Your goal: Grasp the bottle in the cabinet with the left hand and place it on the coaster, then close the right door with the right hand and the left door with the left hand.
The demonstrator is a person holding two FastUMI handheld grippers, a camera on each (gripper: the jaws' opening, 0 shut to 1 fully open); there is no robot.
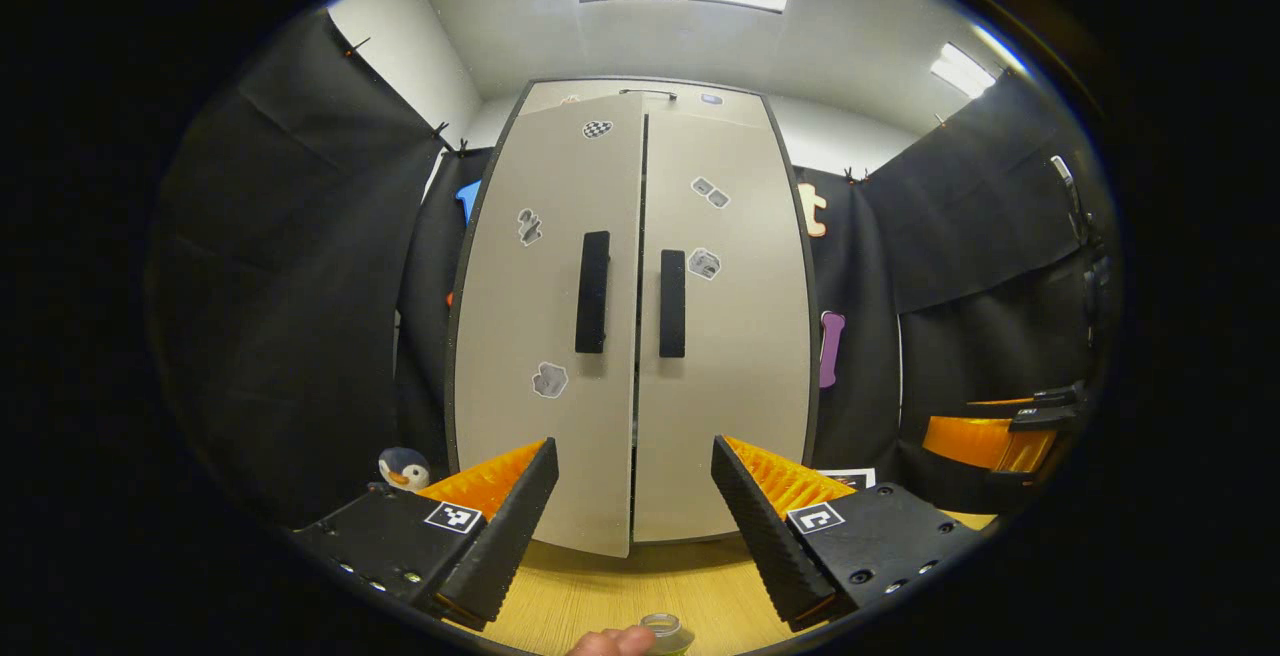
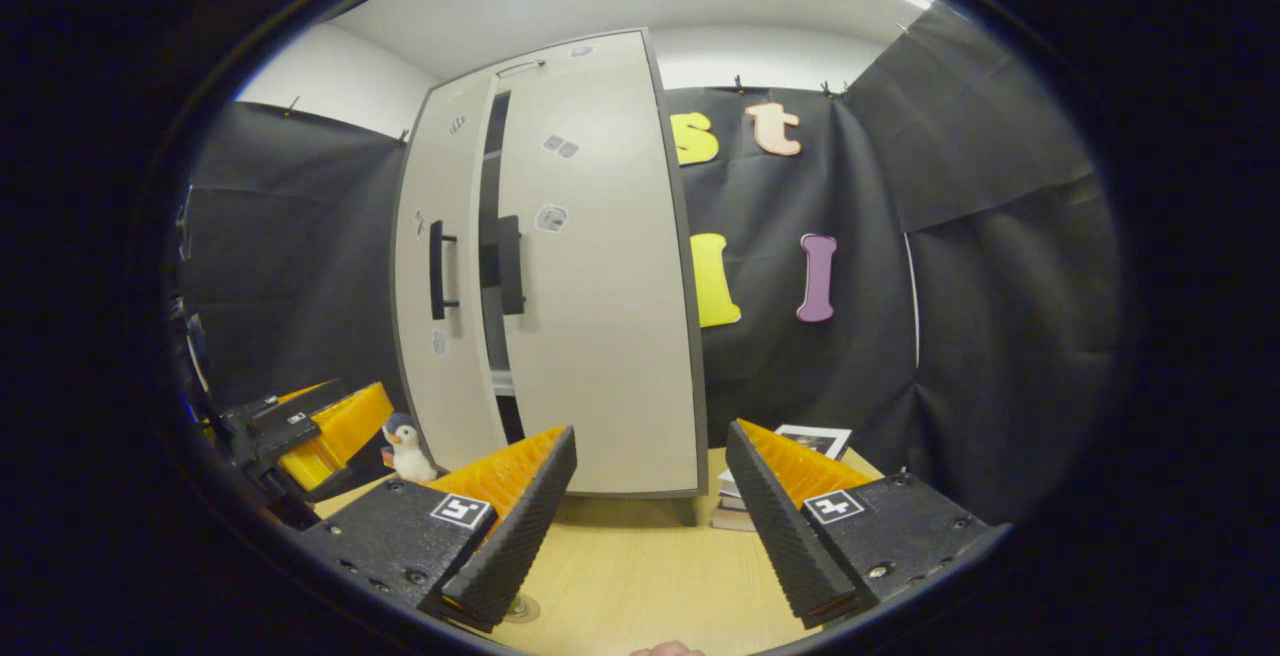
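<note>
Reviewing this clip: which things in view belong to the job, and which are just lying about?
Job:
- cabinet left door, nearly shut
- right door
- bottle, on the table
- left hand-held gripper, open
- right hand-held gripper, open

Lying about:
- penguin toy
- stacked books

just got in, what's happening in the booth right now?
A person holds two grippers in front of a tall cabinet on a wooden table. The left gripper and right gripper are both open and hold nothing. The right door looks shut or nearly so; the left door is ajar, with a dark gap between them. A bottle's top shows by the near table edge.
</note>
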